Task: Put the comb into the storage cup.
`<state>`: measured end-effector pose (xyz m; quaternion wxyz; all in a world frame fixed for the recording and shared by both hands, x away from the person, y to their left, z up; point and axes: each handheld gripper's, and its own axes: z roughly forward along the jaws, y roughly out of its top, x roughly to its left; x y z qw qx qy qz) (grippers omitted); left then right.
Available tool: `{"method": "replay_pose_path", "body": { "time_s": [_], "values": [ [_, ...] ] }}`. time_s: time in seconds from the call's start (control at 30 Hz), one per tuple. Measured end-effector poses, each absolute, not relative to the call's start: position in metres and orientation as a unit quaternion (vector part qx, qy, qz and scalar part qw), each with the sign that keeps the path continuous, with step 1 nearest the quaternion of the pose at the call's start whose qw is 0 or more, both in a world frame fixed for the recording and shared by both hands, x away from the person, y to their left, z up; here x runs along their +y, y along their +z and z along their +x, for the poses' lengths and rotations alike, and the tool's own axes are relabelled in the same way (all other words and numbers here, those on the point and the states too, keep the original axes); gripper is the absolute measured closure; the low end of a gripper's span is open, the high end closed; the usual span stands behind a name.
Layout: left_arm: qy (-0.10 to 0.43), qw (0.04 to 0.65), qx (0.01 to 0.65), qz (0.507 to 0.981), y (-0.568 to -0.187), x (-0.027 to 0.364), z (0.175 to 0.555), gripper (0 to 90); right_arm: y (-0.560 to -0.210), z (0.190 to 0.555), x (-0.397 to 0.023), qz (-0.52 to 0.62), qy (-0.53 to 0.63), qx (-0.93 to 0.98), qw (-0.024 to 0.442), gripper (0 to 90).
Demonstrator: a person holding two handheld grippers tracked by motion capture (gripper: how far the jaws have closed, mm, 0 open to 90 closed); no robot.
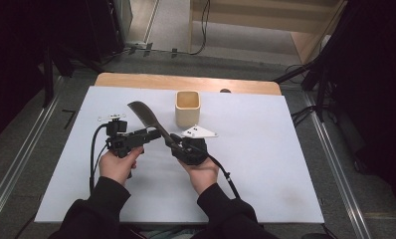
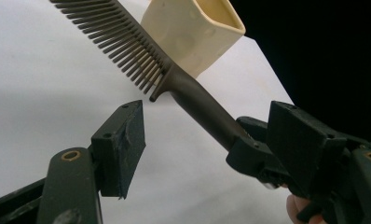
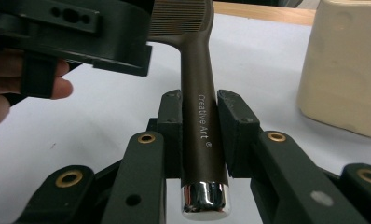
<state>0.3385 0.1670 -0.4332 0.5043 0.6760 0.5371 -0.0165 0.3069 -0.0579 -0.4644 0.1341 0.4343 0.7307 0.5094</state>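
Seen from above, the right gripper [image 1: 172, 141] is closed on the handle of a brown comb [image 1: 145, 117], but the hand and the gripper body cover the grip itself, and the comb's teeth blur into one dark blade. In the right gripper view the hold is plain: both jaw pads press the sides of the comb's handle [image 3: 201, 126] near its end, with the shiny metal cap sticking out below the pads toward 6 o'clock and the toothed head cut off at the top edge, partly behind the left gripper's body. The left gripper [image 1: 153, 133] has its jaws well apart with nothing in them; in the left gripper view the handle [image 2: 200, 105] passes through the wide gap between them without touching either pad, the near pad [image 2: 127, 140] standing just below the last teeth. The far tip of the comb is cut off at that view's top left corner. From above, the comb is held over the white table [image 1: 265, 164], its long axis running from the right gripper toward 10 o'clock, teeth end away from the person. A cream square cup [image 1: 187, 108] stands upright on the table at 2 o'clock from the comb's handle, near but apart. The left hand [image 1: 118, 166] and the right hand [image 1: 202, 173] rest close together near the table's middle.
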Motion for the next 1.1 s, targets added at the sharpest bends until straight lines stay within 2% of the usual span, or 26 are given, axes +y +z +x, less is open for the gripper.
{"method": "replay_pose_path", "body": {
  "time_s": [0.7, 0.97, 1.1],
  "values": [
    [-0.013, 0.510, 0.571, 0.643, -0.446, 0.156, 0.350, 34.6, -0.466, 0.304, -0.041, 0.443, 0.518, 0.718, 0.139, 70.3],
    [-0.028, 0.505, 0.582, 0.636, -0.449, 0.157, 0.353, 42.8, -0.467, 0.302, -0.037, 0.443, 0.521, 0.715, 0.143, 70.2],
    [-0.033, 0.508, 0.589, 0.628, -0.451, 0.157, 0.353, 49.7, -0.468, 0.302, -0.034, 0.443, 0.524, 0.713, 0.145, 70.3]
  ]
}}
